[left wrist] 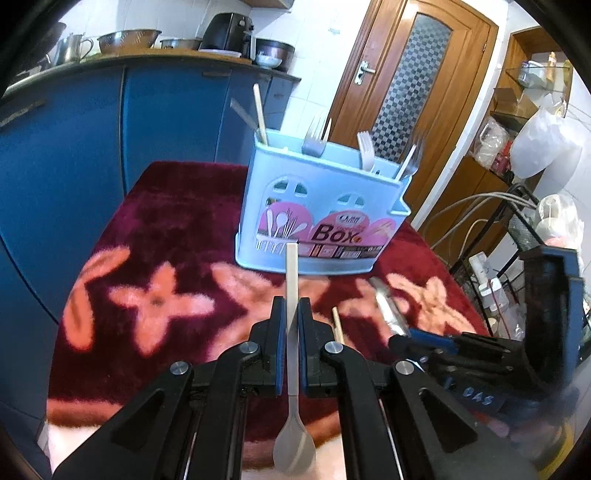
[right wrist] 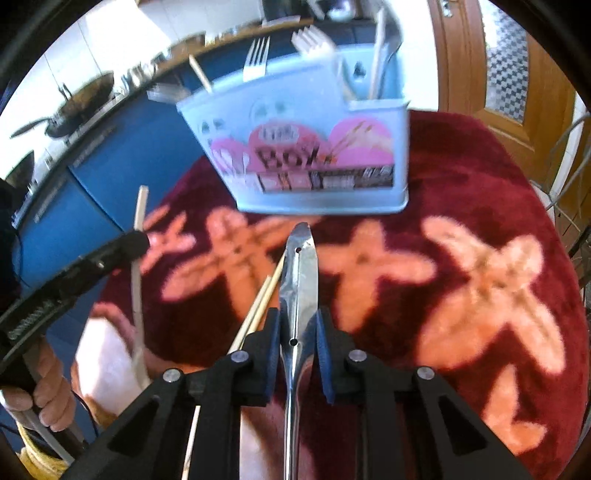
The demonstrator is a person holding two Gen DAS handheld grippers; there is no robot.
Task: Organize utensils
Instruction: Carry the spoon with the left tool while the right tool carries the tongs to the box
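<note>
- A dark red plush cloth (left wrist: 177, 221) with pale pink flower shapes covers the table.
- Blue cabinet fronts (left wrist: 74, 155) curve round behind the table's far left edge, under a brown worktop (left wrist: 155, 61).
- On that worktop stand a steel jug (left wrist: 72, 46), a steel colander (left wrist: 129, 37), a black air fryer (left wrist: 229, 31) and a dark metal bowl (left wrist: 275, 50).
- In the right wrist view a dark wok-like pan (right wrist: 79, 101) sits on the same worktop, blurred.
- A brown wooden door (left wrist: 410, 74) with a patterned glass panel and a metal handle (left wrist: 364, 70) stands beyond the table's far right corner.
- White plastic bags (left wrist: 543, 144) hang at the right, near wooden shelves (left wrist: 517, 107).
</note>
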